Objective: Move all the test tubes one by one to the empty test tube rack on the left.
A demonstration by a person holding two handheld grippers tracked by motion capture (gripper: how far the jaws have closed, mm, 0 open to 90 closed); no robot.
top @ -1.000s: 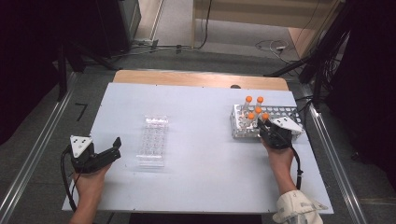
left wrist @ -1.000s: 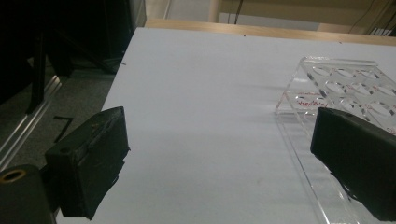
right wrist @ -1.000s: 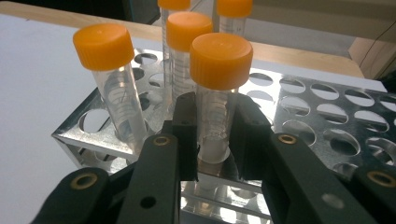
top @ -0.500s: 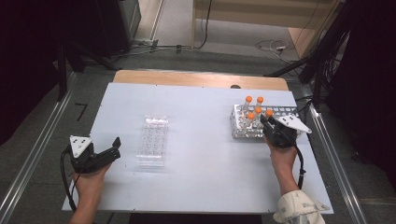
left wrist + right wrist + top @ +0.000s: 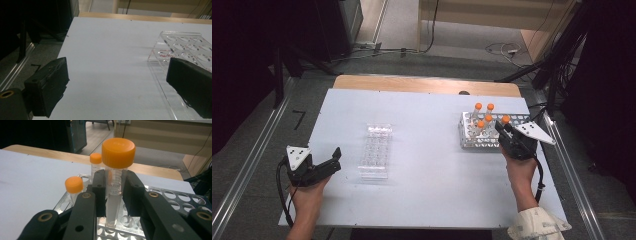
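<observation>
Resting at the near left corner of the white table [image 5: 427,125], the left gripper [image 5: 332,161] points its wide-open jaws toward the clear rack [image 5: 376,156], with nothing between them. The left gripper view adds what the high view cannot: the clear rack [image 5: 183,47] lies just ahead of the right-hand finger [image 5: 191,90], its round holes empty and red writing along its edge, while the left-hand finger [image 5: 50,86] stands over bare table.

Farther right, the right gripper [image 5: 503,131] hangs at the near edge of the metal rack [image 5: 479,141], jaws closed on an orange-capped tube [image 5: 505,120]. From above, the grip itself is hard to make out. The right gripper view settles it: both fingers [image 5: 99,192] press the sides of the clear tube [image 5: 115,185] just under its cap, its lower end at the holes of the metal rack [image 5: 175,197]. Two more capped tubes [image 5: 74,186] stand in that rack, left of and beyond the fingers.

Compared with a second ago, the right gripper has risen slightly with the tube, and its grey plate now shows farther right. The left gripper and clear rack sit as before.
</observation>
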